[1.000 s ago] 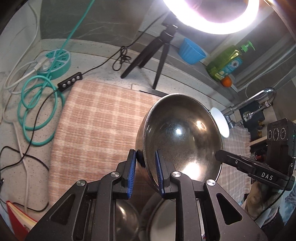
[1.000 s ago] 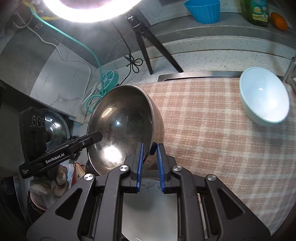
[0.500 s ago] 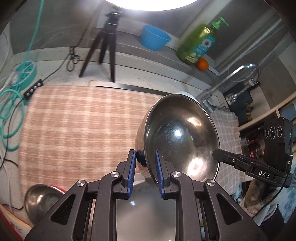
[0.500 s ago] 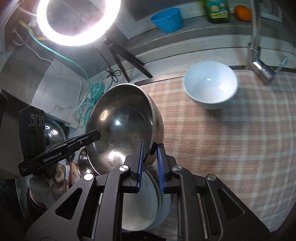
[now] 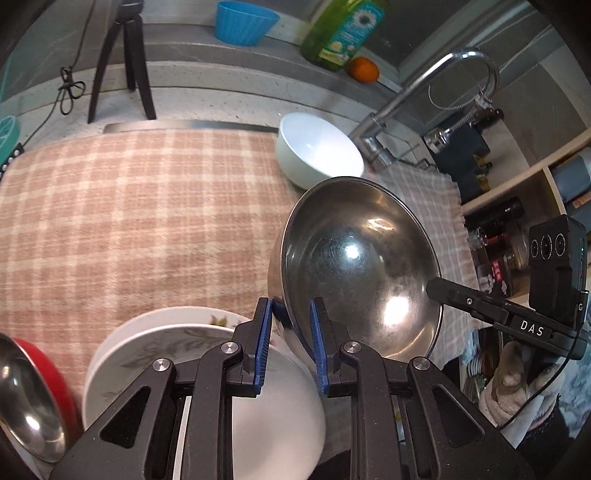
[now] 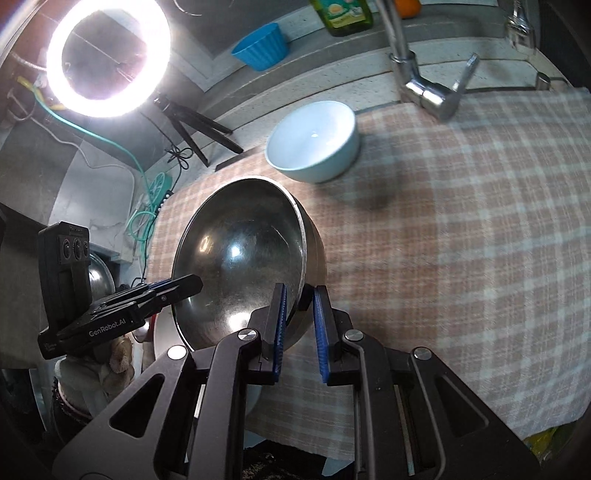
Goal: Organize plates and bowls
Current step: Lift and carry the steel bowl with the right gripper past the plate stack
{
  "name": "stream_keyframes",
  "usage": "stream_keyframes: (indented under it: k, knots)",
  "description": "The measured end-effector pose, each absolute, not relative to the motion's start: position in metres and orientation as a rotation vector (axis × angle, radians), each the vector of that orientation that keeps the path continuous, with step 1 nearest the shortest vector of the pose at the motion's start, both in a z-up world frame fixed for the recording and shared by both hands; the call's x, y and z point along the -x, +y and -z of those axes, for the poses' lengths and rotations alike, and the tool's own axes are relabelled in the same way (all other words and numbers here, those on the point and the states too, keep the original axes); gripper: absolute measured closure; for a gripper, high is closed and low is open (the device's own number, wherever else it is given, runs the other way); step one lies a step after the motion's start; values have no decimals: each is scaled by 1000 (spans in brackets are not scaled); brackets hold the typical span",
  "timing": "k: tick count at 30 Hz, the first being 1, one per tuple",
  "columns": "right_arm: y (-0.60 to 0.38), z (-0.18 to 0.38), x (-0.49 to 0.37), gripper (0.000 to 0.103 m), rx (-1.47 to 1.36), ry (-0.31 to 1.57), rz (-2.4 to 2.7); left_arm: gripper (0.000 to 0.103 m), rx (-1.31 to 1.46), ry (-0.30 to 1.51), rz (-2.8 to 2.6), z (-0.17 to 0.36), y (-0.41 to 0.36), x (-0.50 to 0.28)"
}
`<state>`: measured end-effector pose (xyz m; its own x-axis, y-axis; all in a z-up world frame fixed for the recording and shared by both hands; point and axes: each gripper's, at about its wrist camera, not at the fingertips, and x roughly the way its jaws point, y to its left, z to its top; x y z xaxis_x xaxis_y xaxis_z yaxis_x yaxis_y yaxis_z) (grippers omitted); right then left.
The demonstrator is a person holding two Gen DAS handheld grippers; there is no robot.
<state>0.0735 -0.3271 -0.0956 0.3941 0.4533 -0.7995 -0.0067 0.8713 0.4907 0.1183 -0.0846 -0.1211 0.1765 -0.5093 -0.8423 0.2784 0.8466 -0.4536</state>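
Steel bowl (image 5: 360,269): I have it tilted in the air between both tools, above the checked cloth (image 5: 140,221) on the table.
Left hand-held gripper (image 5: 290,325): nearly closed, blue pads pinching the bowl's near rim.
Right hand-held gripper (image 6: 300,308): nearly closed too, clamped on the opposite rim of the same bowl.
Ahead of the grippers: one white bowl (image 5: 317,151) sits upright on the cloth, apart from the steel bowl, with the tap (image 5: 424,85) just beyond it.
Under the left hand-held gripper: stacked white plates (image 5: 155,350); I count at least two rims, the rest hidden by the tool.
Left of that stack: a red dish (image 5: 55,373) with a smaller steel bowl (image 5: 26,402) in it, both cut off by the frame edge.
Ledge behind: one blue cup (image 5: 243,22), one green bottle (image 5: 343,33), one orange (image 5: 364,69).
Lighting: one ring light (image 6: 109,55) on a tripod (image 5: 123,62).
Hard to read: the shelf contents far right are blurred.
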Motion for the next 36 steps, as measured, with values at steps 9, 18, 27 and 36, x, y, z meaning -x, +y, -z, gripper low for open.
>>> stream_keyframes:
  k: [9, 18, 27, 36]
  knots:
    - [-350, 117, -57, 88, -460, 1174, -273, 84, 169, 1319, 578, 131, -108, -106]
    - [-362, 131, -47, 88, -480, 1200, -254, 83, 140, 1354, 591, 141, -121, -96]
    - [-366, 139, -43, 88, -498, 1212, -254, 84, 128, 1372, 596, 146, -123, -93]
    - [-366, 139, -41, 88, -502, 1210, -255, 84, 133, 1379, 603, 147, -123, -93]
